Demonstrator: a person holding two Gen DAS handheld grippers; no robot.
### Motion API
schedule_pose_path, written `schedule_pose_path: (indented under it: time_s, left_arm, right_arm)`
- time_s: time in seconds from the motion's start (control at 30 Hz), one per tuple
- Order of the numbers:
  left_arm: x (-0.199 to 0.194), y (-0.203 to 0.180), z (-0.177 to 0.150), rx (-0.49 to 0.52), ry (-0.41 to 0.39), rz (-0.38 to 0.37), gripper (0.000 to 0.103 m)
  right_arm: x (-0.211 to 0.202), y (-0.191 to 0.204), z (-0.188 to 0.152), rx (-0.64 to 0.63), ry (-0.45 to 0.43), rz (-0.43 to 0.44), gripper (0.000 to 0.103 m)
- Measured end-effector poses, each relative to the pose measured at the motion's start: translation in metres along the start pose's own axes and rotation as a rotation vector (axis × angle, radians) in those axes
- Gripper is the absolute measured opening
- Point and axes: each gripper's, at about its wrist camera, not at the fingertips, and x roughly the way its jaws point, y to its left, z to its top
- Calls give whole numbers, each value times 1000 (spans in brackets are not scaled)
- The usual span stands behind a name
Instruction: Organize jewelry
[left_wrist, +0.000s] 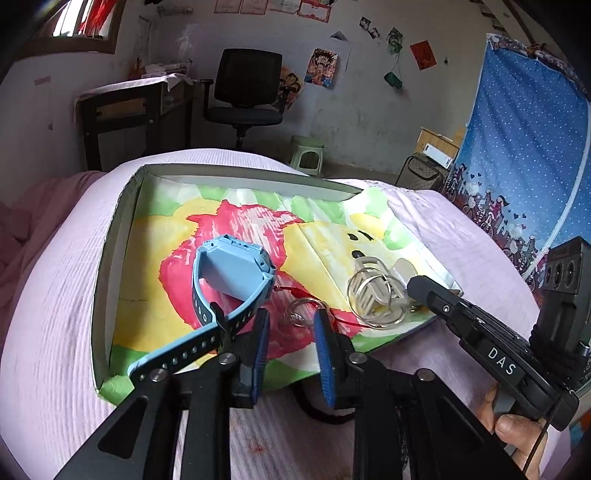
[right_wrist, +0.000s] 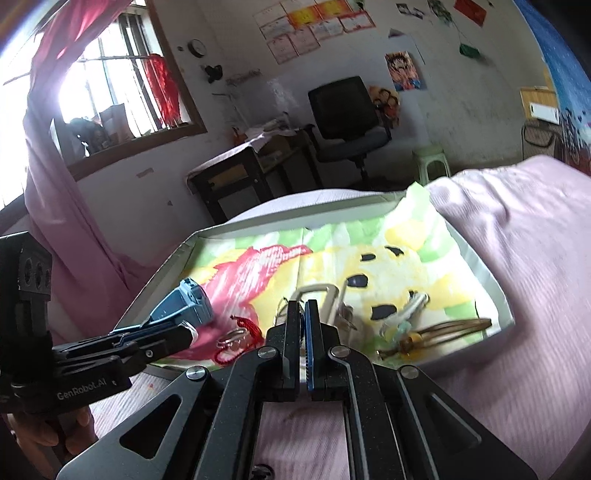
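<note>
Over the tray (left_wrist: 122, 218), "DAS" right gripper (right_wrist: 306, 325) closed empty; left gripper (left_wrist: 291, 332) parted, empty

Daylight pours in from the barred wooden-framed window (right_wrist: 110, 85) at about ten o'clock and blows out there. Heavy fisheye bending, dark corners, and the pink ribbed bedsheet (right_wrist: 517, 295) smears with motion blur.

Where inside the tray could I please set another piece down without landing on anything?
The far half of the tray is bare: the cloth from the back wall down to the blue watch, and the far right corner beyond the metal rings. The near edge is crowded: watch strap, red cord with small ring, rings, brown hair ties.
</note>
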Motion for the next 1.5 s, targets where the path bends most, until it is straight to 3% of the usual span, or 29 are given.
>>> schedule_pose_path:
  time_s: [0.07,0.13,0.23,0.33,0.43,0.63,0.8,0.97,1.23,1.5]
  left_arm:
    - [-7,-1,-2,1,-15,21,42]
    - [-18,-2,-5,5,-58,43,52]
    - [-34,-1,-9,-5,-102,61,55]
    - [-51,2,-15,-18,-140,79,67]
    - [-71,4,-24,-18,-188,101,79]
    - [-108,-2,-42,4,-275,162,96]
    - [-137,-9,-59,31,-349,189,102]
    - [-153,-13,-74,34,-384,212,102]
    - [-169,-9,-102,42,-394,205,103]
    - [-164,0,-121,59,-344,197,103]
  right_arm:
    - [-4,0,-1,2,-9,1,16]
    - [-11,2,-2,-8,-32,-4,35]
    - [-24,8,-3,-38,-61,-23,36]
    - [-41,14,-4,-58,-103,-33,39]
    - [-62,17,-6,-63,-163,-45,55]
    - [-102,24,-12,-84,-244,-44,78]
    - [-128,33,-23,-120,-287,-43,92]
    - [-144,39,-35,-132,-272,-39,101]
    - [-156,50,-56,-195,-229,-65,102]
    - [-154,59,-69,-235,-172,-104,102]
